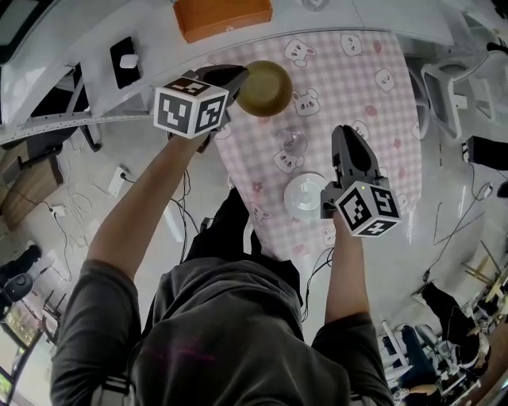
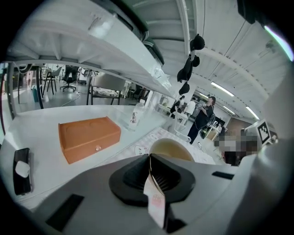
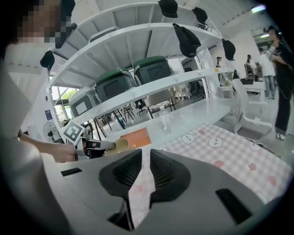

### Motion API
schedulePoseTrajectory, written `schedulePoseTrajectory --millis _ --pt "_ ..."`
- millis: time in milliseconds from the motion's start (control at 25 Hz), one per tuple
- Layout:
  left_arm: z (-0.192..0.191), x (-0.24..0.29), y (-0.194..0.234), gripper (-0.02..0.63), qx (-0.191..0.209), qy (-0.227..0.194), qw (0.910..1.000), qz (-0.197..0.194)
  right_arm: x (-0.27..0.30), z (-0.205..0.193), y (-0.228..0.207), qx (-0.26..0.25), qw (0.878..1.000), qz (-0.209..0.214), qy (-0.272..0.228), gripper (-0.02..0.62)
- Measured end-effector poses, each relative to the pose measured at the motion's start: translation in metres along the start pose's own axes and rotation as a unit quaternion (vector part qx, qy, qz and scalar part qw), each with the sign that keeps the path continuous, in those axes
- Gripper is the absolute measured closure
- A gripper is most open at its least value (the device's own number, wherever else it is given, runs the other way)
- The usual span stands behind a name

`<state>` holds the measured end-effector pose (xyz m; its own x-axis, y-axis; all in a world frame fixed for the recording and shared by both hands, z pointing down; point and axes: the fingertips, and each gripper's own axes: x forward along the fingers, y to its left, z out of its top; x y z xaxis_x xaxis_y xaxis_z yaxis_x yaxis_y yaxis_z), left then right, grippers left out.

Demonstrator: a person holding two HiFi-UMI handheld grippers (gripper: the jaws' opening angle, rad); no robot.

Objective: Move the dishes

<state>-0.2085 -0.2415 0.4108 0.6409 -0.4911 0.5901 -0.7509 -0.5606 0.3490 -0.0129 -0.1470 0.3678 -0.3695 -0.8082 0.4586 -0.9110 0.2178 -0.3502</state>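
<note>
My left gripper [image 1: 240,77] is shut on the rim of a tan bowl [image 1: 266,88] and holds it in the air over the far left corner of the pink checked tablecloth [image 1: 373,103]. In the left gripper view the bowl's rim [image 2: 172,148] is pinched between the pads [image 2: 158,176]. My right gripper [image 1: 344,132] hovers over the cloth, beside a white dish [image 1: 304,195] that lies on the table. Its jaws [image 3: 146,167] stand a narrow gap apart with only cloth showing between them. The right gripper view also shows the left gripper [image 3: 94,146] with the bowl [image 3: 120,145].
A clear glass [image 1: 292,141] stands on the cloth between the bowl and the white dish. An orange box [image 1: 222,16] and a plastic bottle [image 2: 134,117] sit on the white table beyond. A black device [image 1: 125,55] lies at the left. A white chair [image 1: 444,91] stands at the right.
</note>
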Motion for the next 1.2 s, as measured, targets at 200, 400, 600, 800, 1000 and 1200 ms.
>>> schedulePoseTrajectory --millis 200,400,600,800,1000,1200 --pt "0.018 -0.028 -0.032 0.591 0.012 -0.021 0.9997 -0.008 -0.02 0.009 0.01 -0.005 1.0 0.01 -0.012 0.535" --pt "0.02 -0.044 -0.07 0.591 0.018 -0.03 0.9992 -0.017 -0.045 0.008 0.007 0.003 1.0 0.011 -0.023 0.535" --pt "0.02 -0.048 -0.113 0.591 0.026 -0.032 0.9985 -0.035 -0.072 0.006 -0.002 0.009 0.999 0.009 -0.033 0.535" --pt "0.013 -0.042 -0.16 0.591 0.04 -0.023 0.9971 -0.061 -0.101 0.005 -0.018 0.017 0.999 -0.004 -0.045 0.535" --pt "-0.003 -0.029 -0.202 0.591 0.055 -0.007 0.9951 -0.082 -0.127 -0.007 -0.038 0.03 0.998 -0.017 -0.052 0.535" --pt "-0.029 -0.012 -0.24 0.591 0.061 0.017 0.9927 -0.102 -0.153 -0.023 -0.06 0.044 0.997 -0.031 -0.053 0.535"
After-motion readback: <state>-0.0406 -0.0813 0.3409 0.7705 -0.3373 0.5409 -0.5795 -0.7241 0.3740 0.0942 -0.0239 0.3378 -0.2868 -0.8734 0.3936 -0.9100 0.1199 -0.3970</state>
